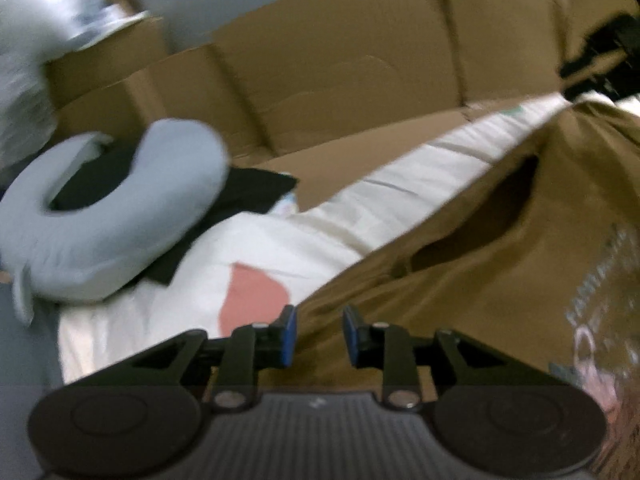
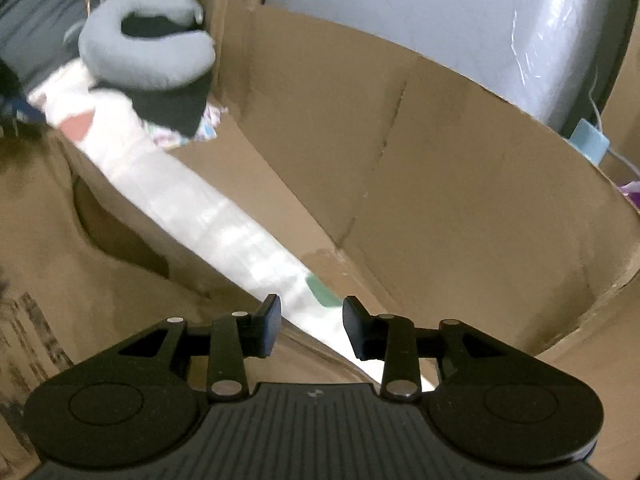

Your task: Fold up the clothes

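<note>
An olive-brown T-shirt point(image 1: 500, 260) with pale printed lettering lies spread over a white sheet point(image 1: 360, 208). My left gripper point(image 1: 319, 332) hovers just above the shirt's near left edge. Its blue-padded fingers point(image 1: 289, 332) stand apart with nothing pinched between them. In the right wrist view the same shirt point(image 2: 60, 240) fills the left side. My right gripper point(image 2: 312, 324) is open above the strip of white sheet point(image 2: 192, 200) beside the shirt's edge, and its gap holds nothing.
A grey-blue neck pillow point(image 1: 120, 208) point(image 2: 148, 52) rests on a folded black garment point(image 1: 248, 192) point(image 2: 172, 108) at the sheet's far end. Cardboard walls point(image 1: 340, 72) point(image 2: 440, 160) ring the work area. A pink patch point(image 1: 252, 292) marks the sheet.
</note>
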Tool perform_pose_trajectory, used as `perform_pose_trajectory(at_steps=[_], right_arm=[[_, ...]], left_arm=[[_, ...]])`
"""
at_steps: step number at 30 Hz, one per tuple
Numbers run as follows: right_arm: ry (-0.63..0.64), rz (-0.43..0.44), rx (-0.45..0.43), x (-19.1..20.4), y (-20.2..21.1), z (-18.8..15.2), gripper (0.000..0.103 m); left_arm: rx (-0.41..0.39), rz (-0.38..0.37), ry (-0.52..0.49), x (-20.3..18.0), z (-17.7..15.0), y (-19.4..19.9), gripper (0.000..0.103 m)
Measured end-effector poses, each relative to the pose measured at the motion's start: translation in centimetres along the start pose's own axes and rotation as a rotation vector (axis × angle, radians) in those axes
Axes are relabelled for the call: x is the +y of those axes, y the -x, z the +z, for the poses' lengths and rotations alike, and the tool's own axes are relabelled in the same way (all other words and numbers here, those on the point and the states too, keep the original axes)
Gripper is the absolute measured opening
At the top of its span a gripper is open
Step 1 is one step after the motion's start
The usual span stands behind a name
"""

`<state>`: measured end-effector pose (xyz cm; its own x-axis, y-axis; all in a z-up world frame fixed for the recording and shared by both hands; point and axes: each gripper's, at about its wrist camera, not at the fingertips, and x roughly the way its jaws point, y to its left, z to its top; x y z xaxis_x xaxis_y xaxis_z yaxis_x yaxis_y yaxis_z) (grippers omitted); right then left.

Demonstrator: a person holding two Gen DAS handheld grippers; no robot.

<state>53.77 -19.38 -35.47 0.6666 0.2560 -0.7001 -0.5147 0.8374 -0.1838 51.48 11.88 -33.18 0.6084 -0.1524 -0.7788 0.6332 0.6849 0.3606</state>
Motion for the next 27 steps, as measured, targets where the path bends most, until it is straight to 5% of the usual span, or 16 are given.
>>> perform_pose_trajectory(at_steps=[7,13,27], right_arm=[[0.127,0.096,0.018,1.3,-1.0,1.4,0.041],[0.233,0.155,0.019,1.7,-2.7,2.1,0.04],[0.39,0.268,0.045,1.9,-6.5,3.2,0.034]], left_arm=[[-0.004,-0.048,-0.28,-1.7,2.1,-1.3,0.028],[0.026,-0.128,-0.517,-2.1,2.9,-3.0,0.017],[0.069,-0.241,-0.682,-2.9,2.5,-6.4,0.016]])
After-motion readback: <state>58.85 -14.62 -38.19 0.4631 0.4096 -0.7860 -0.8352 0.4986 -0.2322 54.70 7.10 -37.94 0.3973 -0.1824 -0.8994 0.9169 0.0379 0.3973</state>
